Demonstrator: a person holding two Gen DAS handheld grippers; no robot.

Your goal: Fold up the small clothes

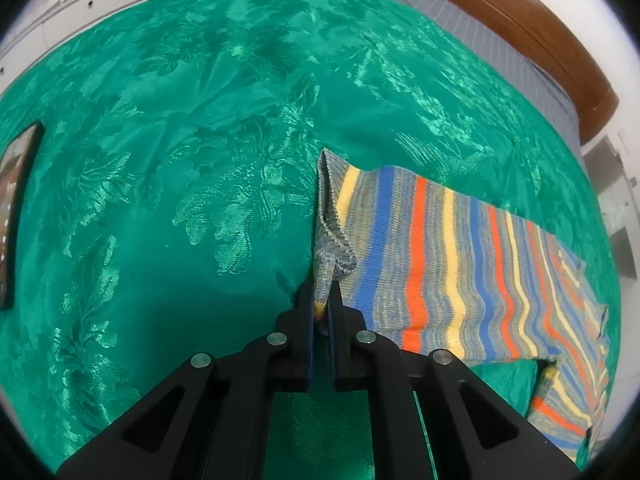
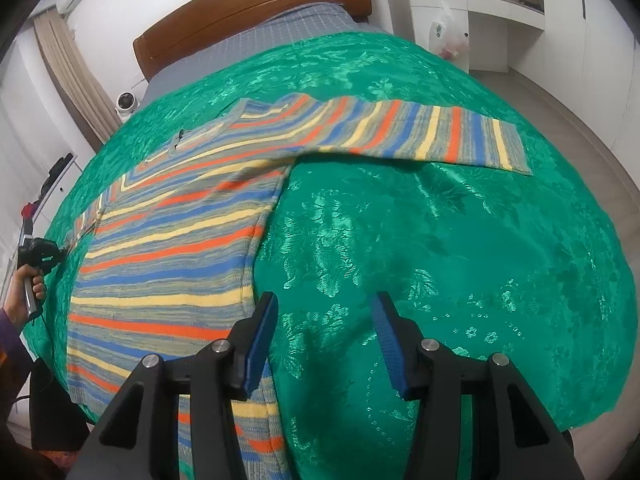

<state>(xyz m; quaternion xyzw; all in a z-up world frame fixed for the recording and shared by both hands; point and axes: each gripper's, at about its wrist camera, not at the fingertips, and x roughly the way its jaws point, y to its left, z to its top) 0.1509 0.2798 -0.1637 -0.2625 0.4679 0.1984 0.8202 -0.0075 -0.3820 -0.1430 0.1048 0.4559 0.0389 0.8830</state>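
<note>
On the green floral satin bedspread [image 1: 168, 168], the left gripper [image 1: 321, 300] is clenched on the grey ribbed cuff [image 1: 326, 276] of one sleeve of the knitted sweater striped in orange, blue, yellow and grey [image 2: 168, 248]. The sweater lies spread flat across the bedspread, its other sleeve [image 2: 420, 136] stretched out toward the far right. The right gripper [image 2: 326, 340] hangs released just beside the sweater's side edge, jaws wide apart, holding nothing.

sweater [image 2: 168, 248] hem hidden under right gripper [image 2: 324, 320]; dark frame [image 1: 16, 216] cut off at left edge.
</note>
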